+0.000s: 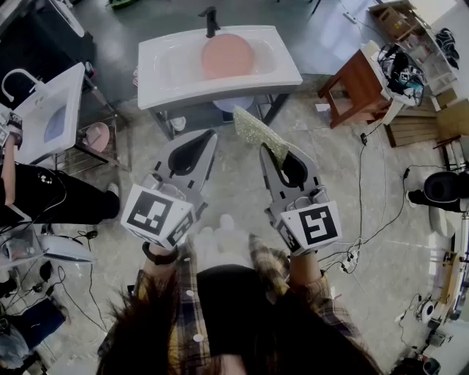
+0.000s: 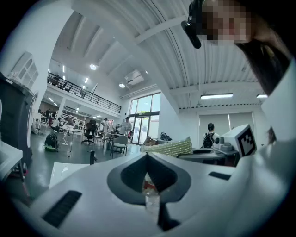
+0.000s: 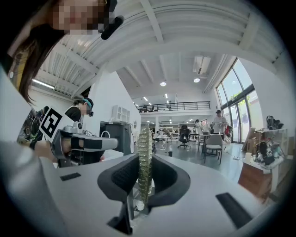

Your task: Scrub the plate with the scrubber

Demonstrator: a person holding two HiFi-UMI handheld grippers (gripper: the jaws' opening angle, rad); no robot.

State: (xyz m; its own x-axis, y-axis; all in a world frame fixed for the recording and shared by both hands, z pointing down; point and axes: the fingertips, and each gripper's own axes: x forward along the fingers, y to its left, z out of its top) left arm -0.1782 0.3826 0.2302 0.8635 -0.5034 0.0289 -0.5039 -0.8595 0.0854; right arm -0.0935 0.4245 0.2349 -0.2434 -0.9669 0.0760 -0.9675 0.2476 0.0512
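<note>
1. Left gripper (image 1: pixel 209 135) is held level, fingers (image 2: pixel 121 179) squeezed fully together with nothing caught between them.
2. Right gripper (image 1: pixel 272 151) is level too, and its fingers (image 3: pixel 163 181) are clamped on the gold mesh scrubber (image 1: pixel 258 130), which stands on edge and pokes out past the tips.
3. The pink plate (image 1: pixel 227 56) lies flat in the white sink (image 1: pixel 165 77) up ahead, right by the black faucet (image 1: pixel 211 20).
4. Scrubber and plate are well apart, and so are both grippers and the sink.
</note>
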